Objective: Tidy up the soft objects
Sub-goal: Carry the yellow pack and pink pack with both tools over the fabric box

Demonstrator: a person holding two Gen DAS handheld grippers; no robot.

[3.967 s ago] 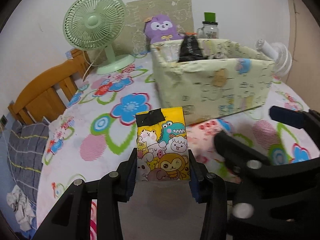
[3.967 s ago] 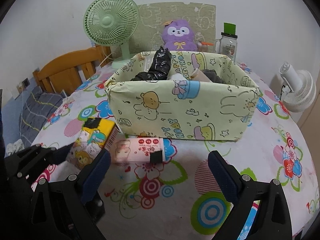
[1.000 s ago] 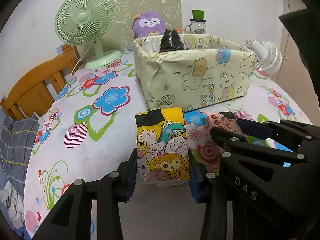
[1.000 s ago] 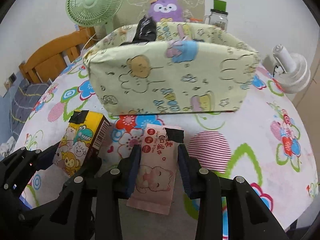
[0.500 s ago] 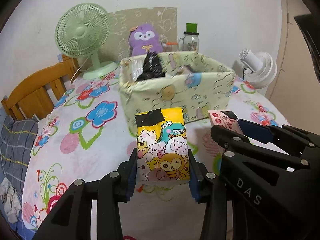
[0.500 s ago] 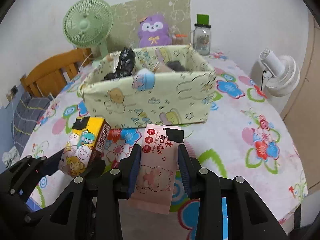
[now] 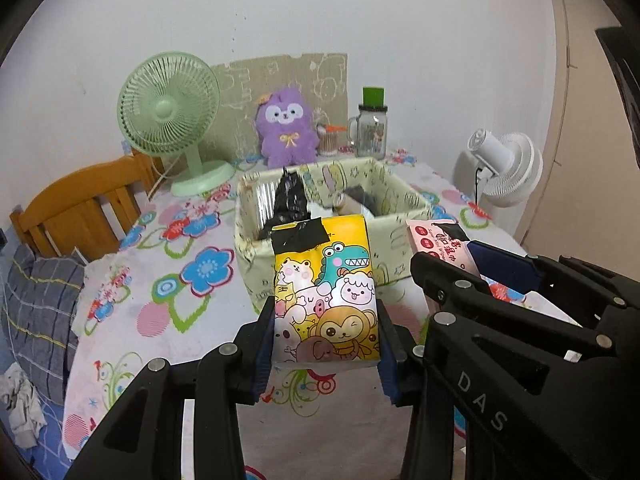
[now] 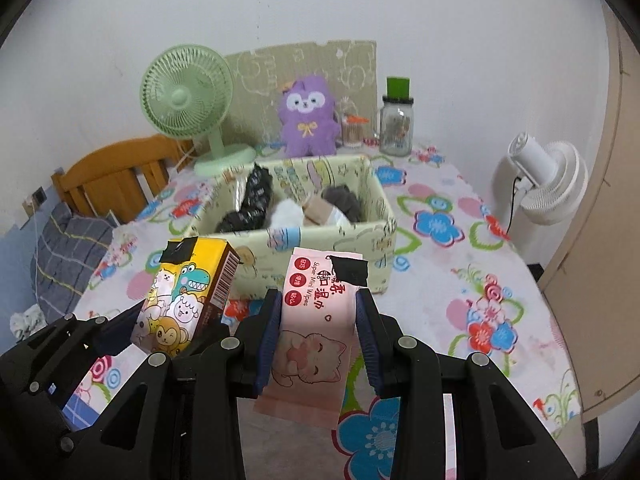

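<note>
Both packs have risen off the counter point(image 8: 460, 280) since a second ago, and the box point(image 8: 380, 232) now sits lower in view, its inside showing. On the left, the left gripper point(image 7: 325, 344) is closed on the yellow tissue pack point(image 7: 326, 300), held upright. To its right, the right gripper point(image 8: 318, 340) clamps the pink wipes point(image 8: 320, 312). Several soft items already lie in the box; these two are still to go in. Each gripper tilts downward toward the box, side by side, just short of it.
</note>
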